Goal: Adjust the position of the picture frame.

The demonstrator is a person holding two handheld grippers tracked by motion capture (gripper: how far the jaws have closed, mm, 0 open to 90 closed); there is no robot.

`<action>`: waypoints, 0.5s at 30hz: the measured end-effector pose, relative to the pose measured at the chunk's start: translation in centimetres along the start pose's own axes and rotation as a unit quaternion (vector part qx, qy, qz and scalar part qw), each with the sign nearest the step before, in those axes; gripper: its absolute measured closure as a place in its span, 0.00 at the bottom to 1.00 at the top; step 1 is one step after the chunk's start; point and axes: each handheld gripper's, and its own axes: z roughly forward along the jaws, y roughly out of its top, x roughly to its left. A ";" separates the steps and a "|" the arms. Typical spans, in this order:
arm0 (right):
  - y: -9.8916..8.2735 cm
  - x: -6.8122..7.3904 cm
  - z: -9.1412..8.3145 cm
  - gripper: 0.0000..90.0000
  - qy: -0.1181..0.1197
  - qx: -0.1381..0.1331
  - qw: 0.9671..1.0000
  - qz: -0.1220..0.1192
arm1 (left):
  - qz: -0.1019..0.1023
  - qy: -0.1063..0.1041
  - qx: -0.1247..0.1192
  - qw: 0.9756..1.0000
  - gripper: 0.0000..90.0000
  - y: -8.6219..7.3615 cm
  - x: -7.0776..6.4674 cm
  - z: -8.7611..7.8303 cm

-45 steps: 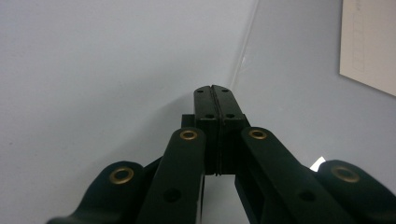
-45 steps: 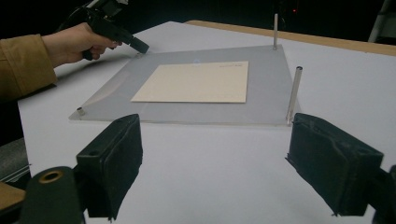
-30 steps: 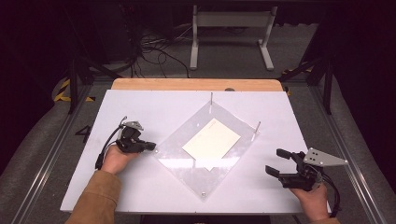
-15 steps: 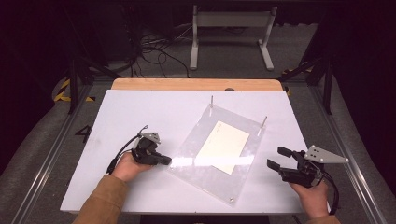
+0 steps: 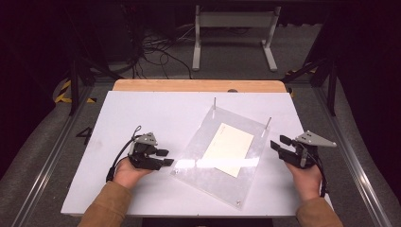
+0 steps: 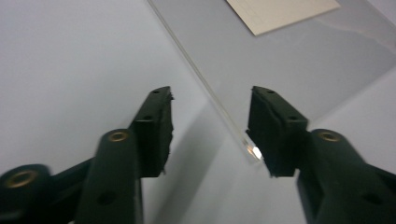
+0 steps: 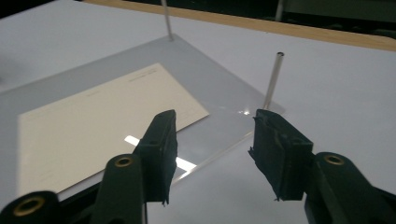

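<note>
Two grippers wait at the sides of a clear plate

High view: the clear plastic plate (image 5: 222,161) lies flat on the white table (image 5: 156,113) with a cream card (image 5: 228,149) under it, left gripper (image 5: 166,157) and right gripper (image 5: 279,144) at either edge — ready to grab. Left gripper view: jaws have just been opening, half apart, plate edge between them, not pinched. Right gripper view: jaws have just been closing, half open around the corner by a thin metal post (image 7: 272,84) — holding nothing.

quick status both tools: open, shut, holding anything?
Left tool: open, just been opening; clear plate edge between the jaws, not gripped.
Right tool: open, just been closing; plate edge ahead, nothing held.
</note>
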 end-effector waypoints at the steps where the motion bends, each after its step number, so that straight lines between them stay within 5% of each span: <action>1: 0.2 -0.2 1.0 0.56 -0.014 0.005 1.000 -0.002 | -0.008 0.013 -0.022 1.000 0.48 -0.4 0.0 -0.7; 9: 1.3 -1.6 4.7 0.64 -0.051 0.010 0.999 0.014 | -0.030 0.045 -0.113 0.992 0.31 -1.6 -0.6 -3.0; 15: 2.3 -2.6 7.0 0.73 -0.068 0.026 0.997 0.011 | -0.020 0.050 -0.104 0.993 0.29 -2.6 -1.3 -3.3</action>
